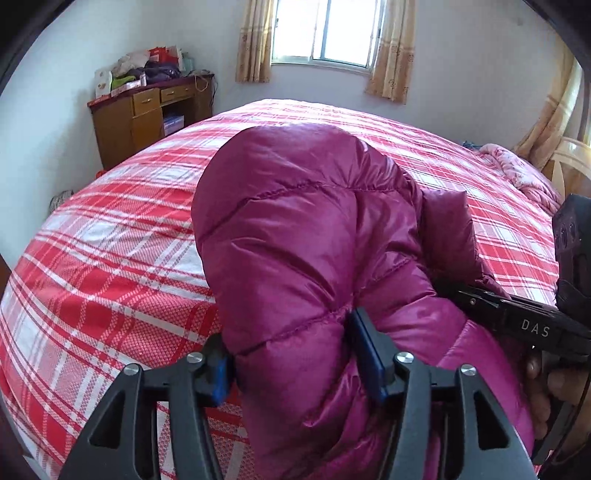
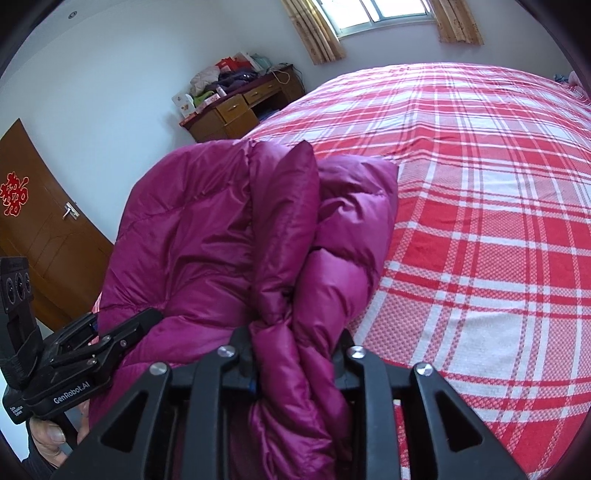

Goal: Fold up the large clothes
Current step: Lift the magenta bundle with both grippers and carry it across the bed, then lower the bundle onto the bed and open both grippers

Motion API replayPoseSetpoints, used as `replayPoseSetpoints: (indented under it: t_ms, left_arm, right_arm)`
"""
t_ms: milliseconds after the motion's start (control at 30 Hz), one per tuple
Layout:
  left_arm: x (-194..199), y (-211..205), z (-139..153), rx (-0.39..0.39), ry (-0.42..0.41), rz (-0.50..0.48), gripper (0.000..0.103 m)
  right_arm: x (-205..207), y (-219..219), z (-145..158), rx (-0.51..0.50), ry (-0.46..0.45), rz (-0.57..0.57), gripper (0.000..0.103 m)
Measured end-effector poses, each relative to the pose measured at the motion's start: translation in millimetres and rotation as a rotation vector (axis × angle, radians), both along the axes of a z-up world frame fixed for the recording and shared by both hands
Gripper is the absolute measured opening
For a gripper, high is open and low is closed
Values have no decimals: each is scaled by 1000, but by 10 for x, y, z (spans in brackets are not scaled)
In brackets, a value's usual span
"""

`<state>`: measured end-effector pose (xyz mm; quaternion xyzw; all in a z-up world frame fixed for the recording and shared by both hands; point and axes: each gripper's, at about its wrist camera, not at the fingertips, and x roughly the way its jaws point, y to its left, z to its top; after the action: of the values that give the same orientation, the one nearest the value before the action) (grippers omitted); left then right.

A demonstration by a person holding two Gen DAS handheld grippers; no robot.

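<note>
One wooden door [image 2: 44, 229] with a red paper cutout stands at the far left in the right wrist view. Next comes one wooden desk [image 1: 147, 110] against the wall, piled with clothes and boxes, then one window [image 1: 325, 29] flanked by two tan curtains. One bed covered by a red-and-white plaid sheet [image 1: 110, 251] fills the middle, with one pink floral quilt [image 1: 517, 173] bunched at its far right edge.

There is one garment, a magenta down jacket [image 1: 295, 240], and two pairs of tongs. The jacket is bundled up and held above the near part of the bed. The left gripper [image 1: 291, 354] has its blue-padded fingers pinching a thick quilted fold of the jacket between them. The right gripper [image 2: 295, 354] likewise clamps a gathered bunch of the jacket, which rises up and away from its fingers. Each tool appears in the other's view, pressed against the jacket's side, with the bulk of the jacket between them.
</note>
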<state>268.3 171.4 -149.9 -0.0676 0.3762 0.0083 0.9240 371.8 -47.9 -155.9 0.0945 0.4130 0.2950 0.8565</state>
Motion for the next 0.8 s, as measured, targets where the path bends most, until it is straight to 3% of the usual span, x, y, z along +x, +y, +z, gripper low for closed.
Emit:
replayPoseSetpoints:
  t_ms: [100,167,267,433,567,800]
  left_arm:
    - [-30,17,38,-7,14,7,61]
    - [-64,20,95,4,22,9,61]
    - [-144,17,214,34,15,16,61]
    - [-441,10,557,71,-77,17,61]
    - [-700,1,881,104,-172,19,66]
    - [-991,12,1277,67,-290,27,74]
  right_arm:
    - [5,-25,34,-9,10,-28,43]
    - [-23,-51,75,-23,-1,-57,56]
    - [-99,-91,157,-39,-20,-84,59]
    - [-378,-213,411,-54,-88,-135,72]
    - [-751,-276,707,-69,-172,-164,73]
    - [-1356,-241,1172,-80,-329,-171,83]
